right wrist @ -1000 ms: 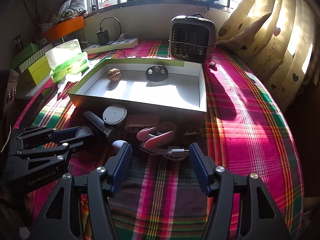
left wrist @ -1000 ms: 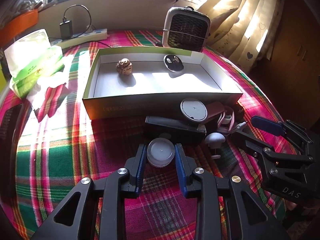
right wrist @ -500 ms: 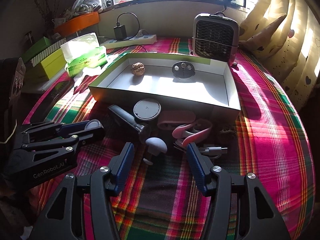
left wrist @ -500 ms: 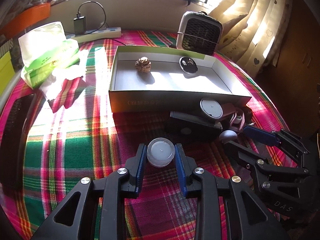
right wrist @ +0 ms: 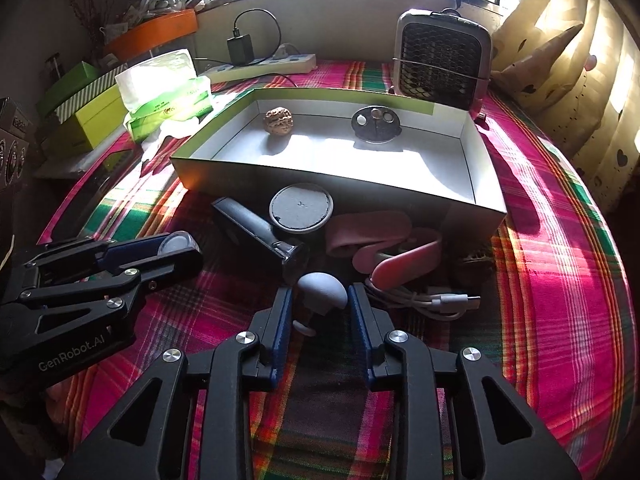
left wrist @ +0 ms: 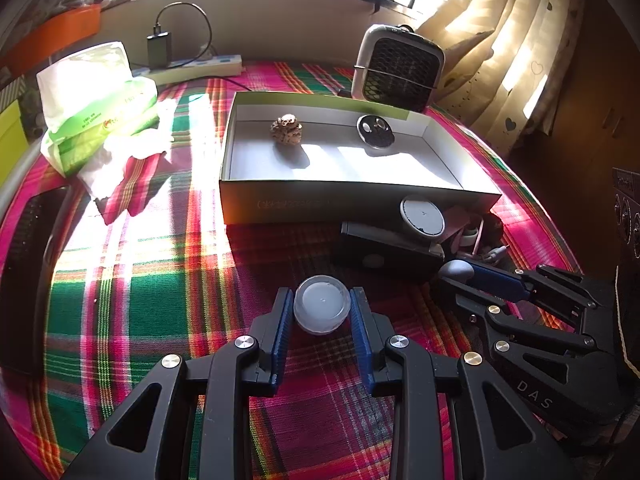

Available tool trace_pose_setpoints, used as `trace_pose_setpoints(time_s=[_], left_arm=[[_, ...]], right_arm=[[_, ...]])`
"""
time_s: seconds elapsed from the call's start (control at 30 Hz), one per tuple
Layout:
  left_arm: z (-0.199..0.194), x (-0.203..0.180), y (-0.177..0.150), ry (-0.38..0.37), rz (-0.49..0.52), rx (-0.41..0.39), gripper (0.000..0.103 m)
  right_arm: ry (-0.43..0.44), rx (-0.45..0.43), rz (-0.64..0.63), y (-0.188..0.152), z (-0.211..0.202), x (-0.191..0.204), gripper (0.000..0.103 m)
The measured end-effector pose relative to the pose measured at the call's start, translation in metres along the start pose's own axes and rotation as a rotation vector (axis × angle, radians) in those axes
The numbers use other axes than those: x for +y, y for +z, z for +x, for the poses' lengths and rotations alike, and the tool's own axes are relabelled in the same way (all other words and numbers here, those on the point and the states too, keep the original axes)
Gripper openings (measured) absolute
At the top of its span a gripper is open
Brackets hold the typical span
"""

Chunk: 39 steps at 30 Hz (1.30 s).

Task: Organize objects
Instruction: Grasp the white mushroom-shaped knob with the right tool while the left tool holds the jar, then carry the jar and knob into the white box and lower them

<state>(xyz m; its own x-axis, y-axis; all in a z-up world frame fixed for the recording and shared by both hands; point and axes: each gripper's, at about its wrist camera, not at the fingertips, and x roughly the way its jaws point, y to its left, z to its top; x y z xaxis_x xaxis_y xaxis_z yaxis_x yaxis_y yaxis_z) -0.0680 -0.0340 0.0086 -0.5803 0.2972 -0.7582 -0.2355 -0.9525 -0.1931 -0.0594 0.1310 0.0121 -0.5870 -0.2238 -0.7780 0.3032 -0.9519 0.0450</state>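
My left gripper (left wrist: pixel 321 296) is shut on a small round white jar (left wrist: pixel 322 308), held just above the plaid cloth in front of the box; the jar also shows between its fingers in the right wrist view (right wrist: pixel 176 242). My right gripper (right wrist: pixel 320 294) is closing its jaws, and a grey mushroom-shaped knob (right wrist: pixel 322 286) lies between them with the pads against the sides of its cap. A shallow white box (left wrist: pixel 320 204) with a green rim holds a walnut (left wrist: pixel 286 130) and a dark round disc (left wrist: pixel 375 131).
Against the box's front wall lie a round grey disc (right wrist: pixel 301 208), a black torch-like cylinder (right wrist: pixel 260 228), pink pieces (right wrist: pixel 400 264) and a white cable (right wrist: pixel 440 302). A small heater (right wrist: pixel 440 64), a tissue pack (right wrist: pixel 164 88) and a power strip (right wrist: pixel 264 66) stand behind.
The right jaws have narrowed from wide apart onto the grey knob after shifting left from the pink pieces. The left gripper keeps the jar and has drawn slightly back from the black cylinder.
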Motion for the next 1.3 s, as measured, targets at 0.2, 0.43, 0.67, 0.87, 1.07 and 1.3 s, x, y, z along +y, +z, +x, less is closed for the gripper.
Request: trace_pose_setpoints(time_s=[0.2, 0.43, 0.67, 0.87, 1.07, 1.3], left_arm=[[0.0, 0.0, 0.0, 0.0, -0.001, 0.0, 0.026], [0.0, -0.001, 0.0, 0.001, 0.0, 0.0, 0.026], [0.0, -0.001, 0.0, 0.007, 0.004, 0.002, 0.026], [-0.002, 0.0, 0.001, 0.019, 0.003, 0.003, 0.025], [-0.008, -0.001, 0.005, 0.025, 0.006, -0.013, 0.025], [-0.017, -0.006, 0.017, 0.024, 0.023, -0.039, 0.025]], right_arm=[[-0.001, -0.004, -0.002, -0.001, 0.0, 0.0, 0.026], [0.003, -0.005, -0.005, -0.001, 0.0, 0.001, 0.026], [0.006, -0.01, -0.002, -0.001, -0.001, 0.0, 0.025], [0.012, -0.024, -0.003, 0.0, -0.006, 0.0, 0.025], [0.018, -0.044, 0.003, 0.002, -0.012, -0.004, 0.025], [0.021, -0.075, 0.01, 0.009, -0.023, -0.008, 0.025]])
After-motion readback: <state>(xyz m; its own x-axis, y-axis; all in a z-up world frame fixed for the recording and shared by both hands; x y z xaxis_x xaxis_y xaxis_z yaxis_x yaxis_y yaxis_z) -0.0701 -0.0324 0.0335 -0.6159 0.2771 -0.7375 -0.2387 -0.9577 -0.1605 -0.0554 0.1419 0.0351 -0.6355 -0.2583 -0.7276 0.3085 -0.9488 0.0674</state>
